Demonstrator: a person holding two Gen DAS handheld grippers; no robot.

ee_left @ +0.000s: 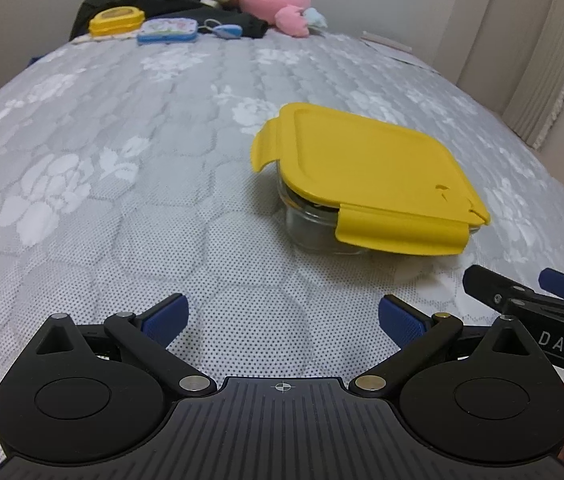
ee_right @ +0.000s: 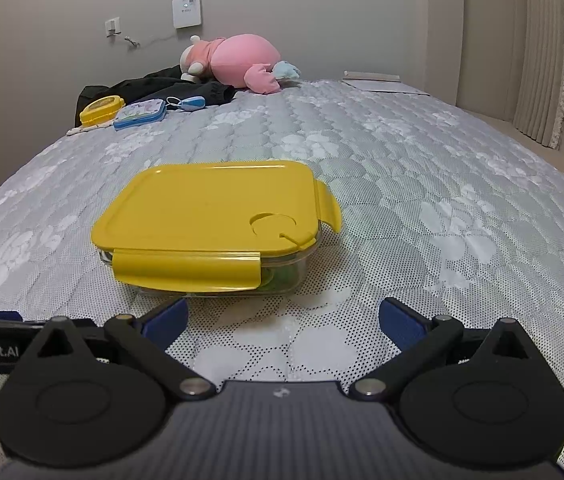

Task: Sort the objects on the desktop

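Glass container (ee_right: pixel 282 276) with yellow lid (ee_right: pixel 206 208) lying flat on bed (ee_right: pixel 421 184), long axis running across right wrist view, long-side latch facing right gripper (ee_right: pixel 282 322). Left gripper (ee_left: pixel 282 316) hovering beside; both sets of fingers spread, empty.

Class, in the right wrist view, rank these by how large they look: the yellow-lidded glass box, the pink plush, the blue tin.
1. Glass box, though it is nearest the camera.
2. Pink plush.
3. Blue tin.
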